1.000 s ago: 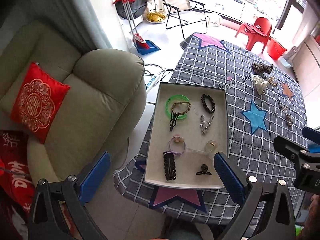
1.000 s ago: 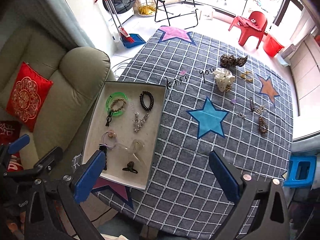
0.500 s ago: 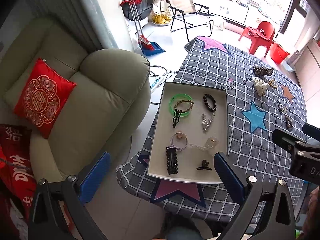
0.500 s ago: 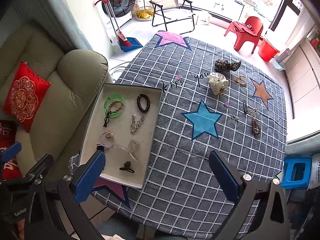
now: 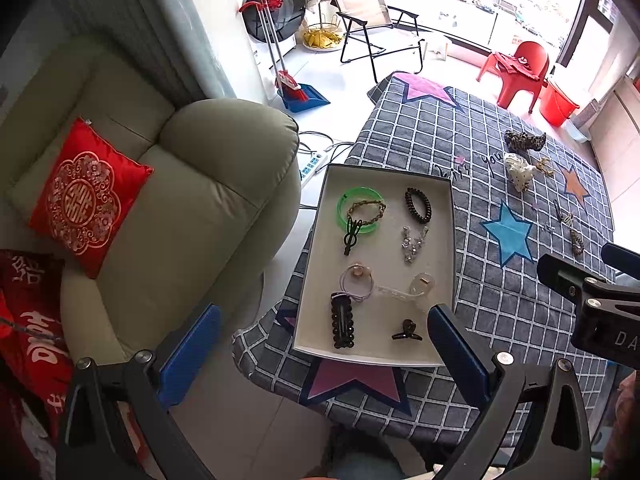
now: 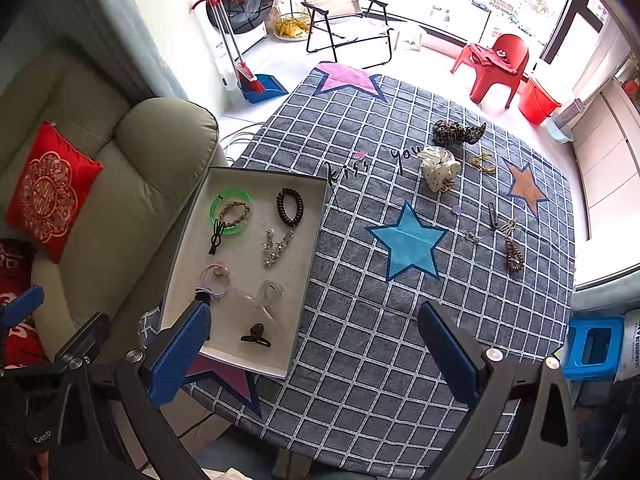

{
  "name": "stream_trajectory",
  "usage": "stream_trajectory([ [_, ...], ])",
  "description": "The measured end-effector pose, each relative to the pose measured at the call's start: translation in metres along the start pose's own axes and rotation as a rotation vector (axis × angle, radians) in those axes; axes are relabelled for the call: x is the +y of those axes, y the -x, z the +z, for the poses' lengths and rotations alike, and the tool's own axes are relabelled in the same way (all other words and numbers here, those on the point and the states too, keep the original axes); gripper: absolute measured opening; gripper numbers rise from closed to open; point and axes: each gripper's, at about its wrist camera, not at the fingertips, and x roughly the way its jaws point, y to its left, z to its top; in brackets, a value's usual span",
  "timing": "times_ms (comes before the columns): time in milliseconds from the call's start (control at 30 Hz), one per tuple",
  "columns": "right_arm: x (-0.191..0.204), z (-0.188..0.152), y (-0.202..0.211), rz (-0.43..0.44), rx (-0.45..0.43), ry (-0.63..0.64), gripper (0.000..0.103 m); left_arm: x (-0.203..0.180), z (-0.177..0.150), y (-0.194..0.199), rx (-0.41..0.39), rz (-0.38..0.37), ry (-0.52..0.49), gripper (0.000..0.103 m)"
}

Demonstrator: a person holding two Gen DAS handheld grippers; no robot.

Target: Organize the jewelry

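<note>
A shallow white tray (image 6: 188, 240) (image 5: 448, 216) lies at the table's left edge. It holds a green bangle (image 6: 231, 200), a black coil tie (image 6: 289, 207), a silver piece (image 6: 276, 247) and several clips. Loose on the checked cloth at the far right lie a leopard scrunchie (image 6: 456, 132), a white dotted scrunchie (image 6: 438, 172), a gold piece (image 6: 484, 163), a dark clip (image 6: 493, 216) and a brown coil tie (image 6: 513, 257). My left gripper (image 5: 320, 352) is open and empty, high above the tray's near end. My right gripper (image 6: 316, 356) is open and empty, high above the table's near edge.
An olive sofa (image 5: 192, 200) with a red cushion (image 5: 84, 196) stands left of the table. A folding chair (image 6: 344, 20), a red plastic chair (image 6: 500, 64), a red bucket (image 6: 538, 104) and a broom with dustpan (image 6: 256, 80) stand beyond it. A blue stool (image 6: 592, 344) is at the right.
Both grippers have pulled back and up, so the tray and table look smaller and farther. Both stay open and empty. Nothing on the table has moved.
</note>
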Motion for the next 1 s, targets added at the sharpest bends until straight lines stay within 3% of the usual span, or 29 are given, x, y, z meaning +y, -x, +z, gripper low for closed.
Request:
stream_trajectory([
  [1000,-0.0002,0.0021,-0.0026,0.002,0.005,0.002,0.103,-0.0044,0.0044,-0.0100,0.028,0.004,-0.008,0.103],
])
